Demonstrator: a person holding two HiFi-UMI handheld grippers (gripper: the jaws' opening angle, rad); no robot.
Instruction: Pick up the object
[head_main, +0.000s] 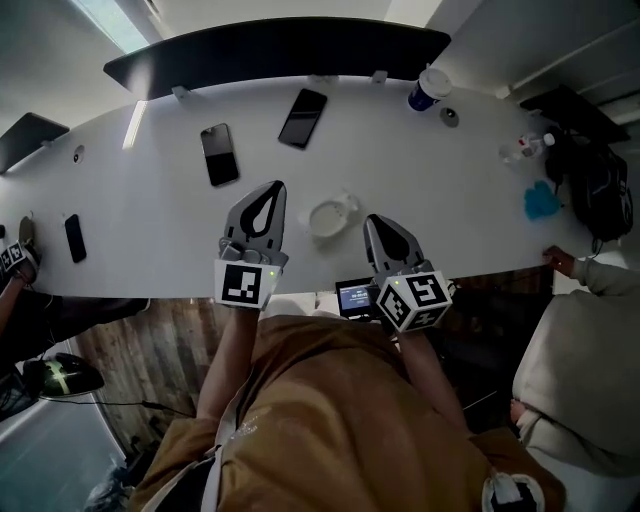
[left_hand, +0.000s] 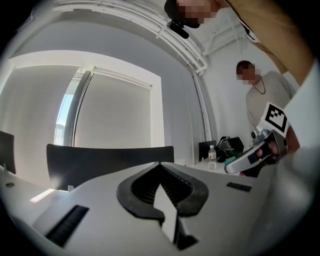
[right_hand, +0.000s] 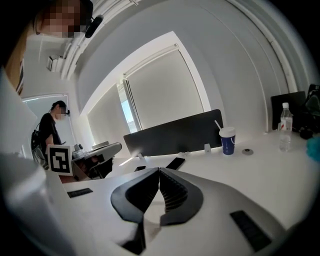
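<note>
1 blue cup stands well beyond object.

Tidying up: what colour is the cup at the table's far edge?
The cup is dark blue, white-lidded; clearest in the right gripper view.

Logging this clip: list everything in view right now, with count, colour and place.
white table: 1, white, fills the middle
dark panel: 1, black, along the table's far edge
flat black smartphones: 3, black, two far middle, one near the left end
blue paper cup with white lid: 1, far right
small white round object: 1, between the tongs
clear plastic bottle: 1, right end
teal cloth: 1, right end
black bag: 1, beside the cloth
small dark screen device: 1, near edge
other people: 2, pale top at right, dark sleeve at left
left tongs: 1, grey, shut, empty
right tongs: 1, grey, shut, empty
</note>
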